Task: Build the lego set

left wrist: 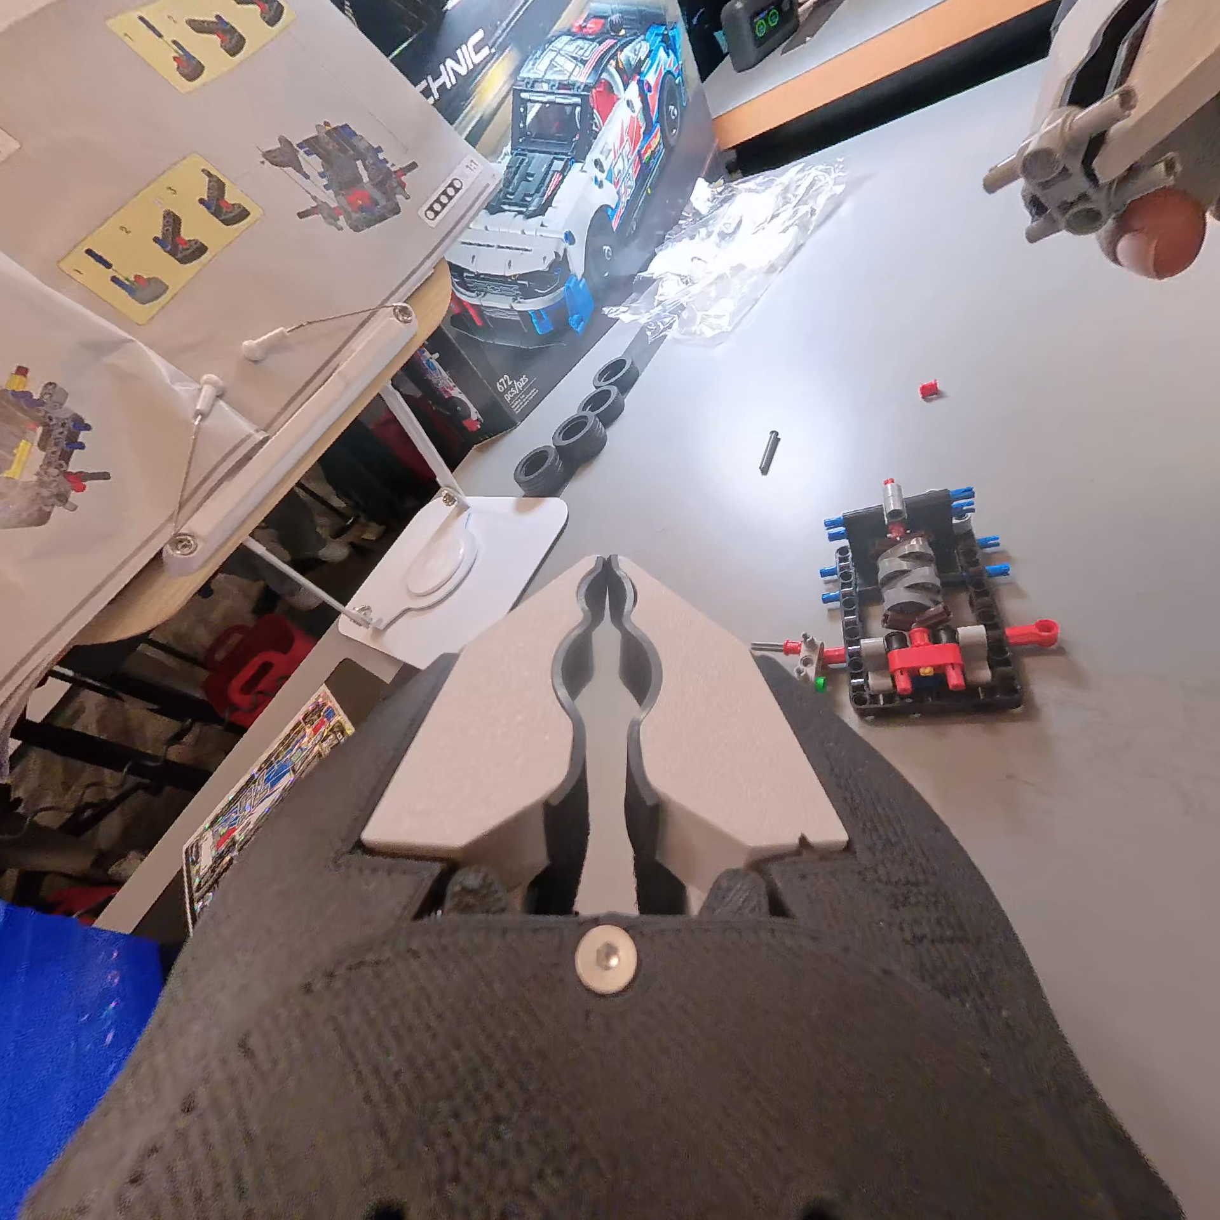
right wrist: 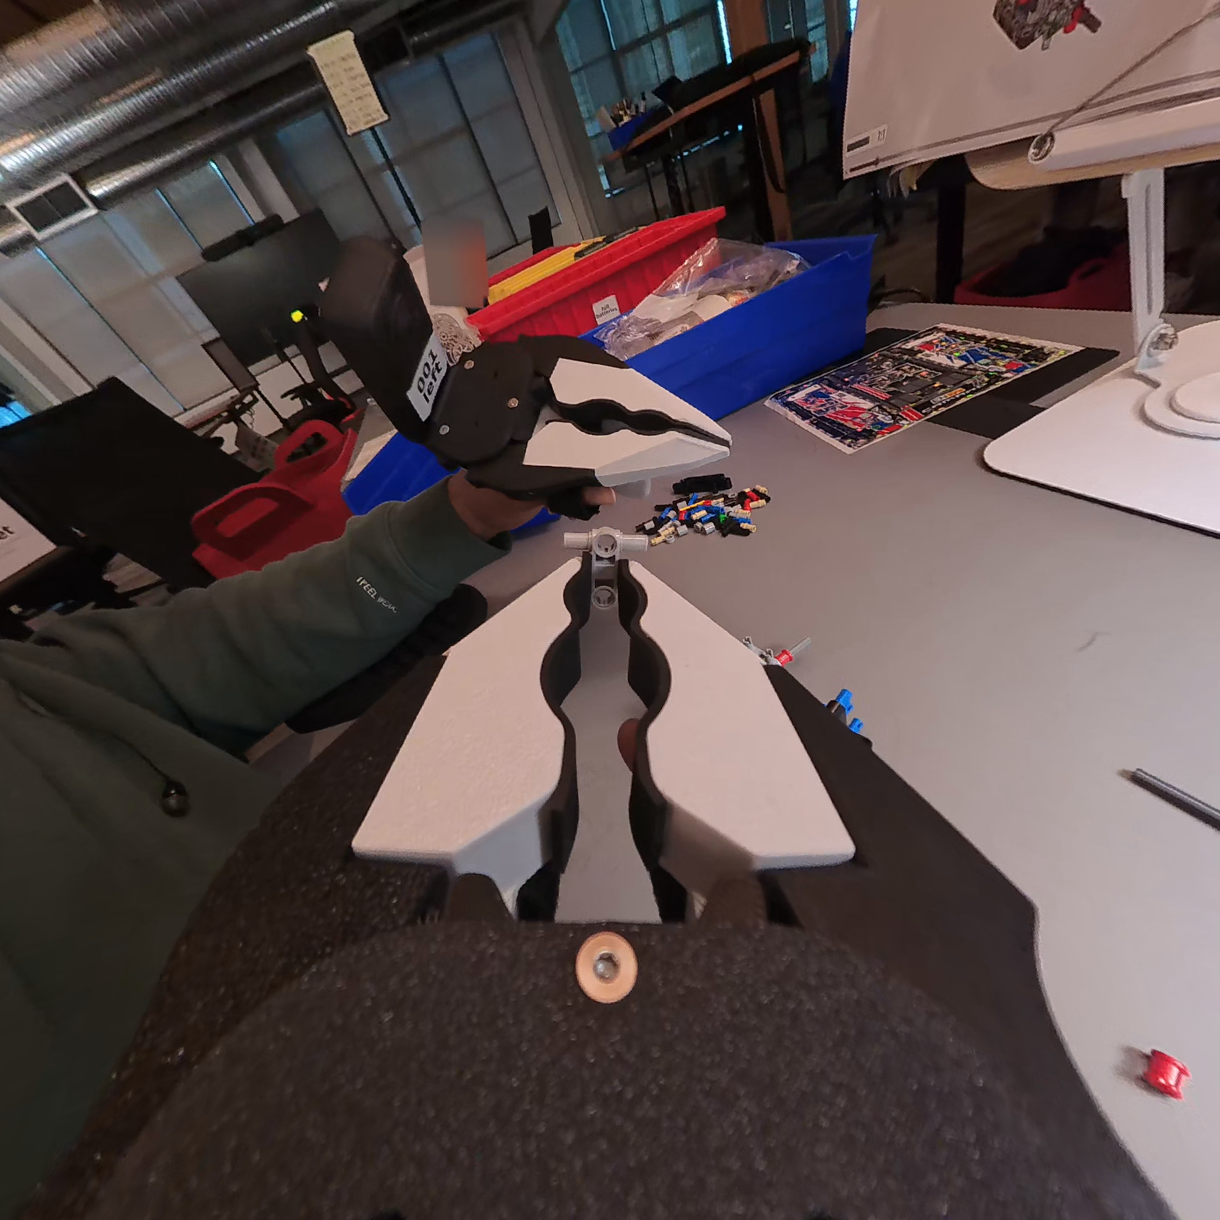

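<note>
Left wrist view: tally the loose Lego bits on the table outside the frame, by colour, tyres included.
Black tyres: 4
Black pin: 1
Red bush: 1
Total: 6
The grey connector is not counted: it is off the table, in the right gripper. The left gripper is shut and empty.

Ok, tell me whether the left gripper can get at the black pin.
Probably yes: the left gripper is shut and holds nothing, and the black pin lies alone on bare table, nothing between them.
</note>
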A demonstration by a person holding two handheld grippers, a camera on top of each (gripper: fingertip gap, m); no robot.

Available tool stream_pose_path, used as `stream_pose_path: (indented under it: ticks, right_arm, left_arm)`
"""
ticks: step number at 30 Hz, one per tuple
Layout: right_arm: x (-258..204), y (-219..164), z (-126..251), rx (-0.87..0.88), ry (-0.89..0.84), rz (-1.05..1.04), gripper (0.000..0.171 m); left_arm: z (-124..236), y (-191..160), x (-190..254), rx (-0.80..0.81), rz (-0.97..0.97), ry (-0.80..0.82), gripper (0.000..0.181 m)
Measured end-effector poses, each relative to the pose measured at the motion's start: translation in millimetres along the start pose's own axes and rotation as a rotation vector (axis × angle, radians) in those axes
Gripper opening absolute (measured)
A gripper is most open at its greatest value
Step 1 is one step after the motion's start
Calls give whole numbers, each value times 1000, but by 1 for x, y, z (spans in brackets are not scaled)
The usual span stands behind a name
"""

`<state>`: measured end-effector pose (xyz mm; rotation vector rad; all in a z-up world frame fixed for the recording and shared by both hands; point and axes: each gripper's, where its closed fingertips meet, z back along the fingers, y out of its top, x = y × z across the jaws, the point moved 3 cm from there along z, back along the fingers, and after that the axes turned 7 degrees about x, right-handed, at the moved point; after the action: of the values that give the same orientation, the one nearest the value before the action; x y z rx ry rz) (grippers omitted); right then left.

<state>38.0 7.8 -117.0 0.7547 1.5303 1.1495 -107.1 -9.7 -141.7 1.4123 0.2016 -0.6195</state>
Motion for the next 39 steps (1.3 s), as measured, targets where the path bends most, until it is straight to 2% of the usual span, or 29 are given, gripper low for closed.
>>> stream_pose_path:
  ticks: [1, 8, 14, 18, 22, 28, 34, 37, 39]
  right_arm:
    - [0, 0, -1, 4, -1, -1, 5]
    - [-4, -3, 7, 57, 18, 28, 5]
    - [5, -5, 37, 109, -3, 122, 5]
    - [14, -11, 54, 69, -33, 172, 5]
    - [33, -43, 61, -220, -102, 270, 5]
    - [59, -99, 66, -753, -83, 479, 5]
    - [65, -113, 55, -990, 9, 559, 5]
    - [66, -113, 50, -1006, 57, 548, 6]
    - [67, -113, 49, -1012, 66, 546, 14]
  left_arm:
    - [1, -2, -1, -3, 2, 1, 0]
    - [4, -5, 1, 33, 51, -12, 0]
    - [18, 16, 11, 268, 289, -110, 0]
    - [27, 27, 10, 388, 404, -116, 0]
    - [30, 30, 13, 422, 446, -115, 0]
    - [21, 27, 30, 398, 473, -168, 0]
    - [11, 17, 46, 343, 460, -214, 0]
    - [11, 14, 46, 331, 455, -213, 0]
    - [10, 12, 43, 328, 459, -198, 0]
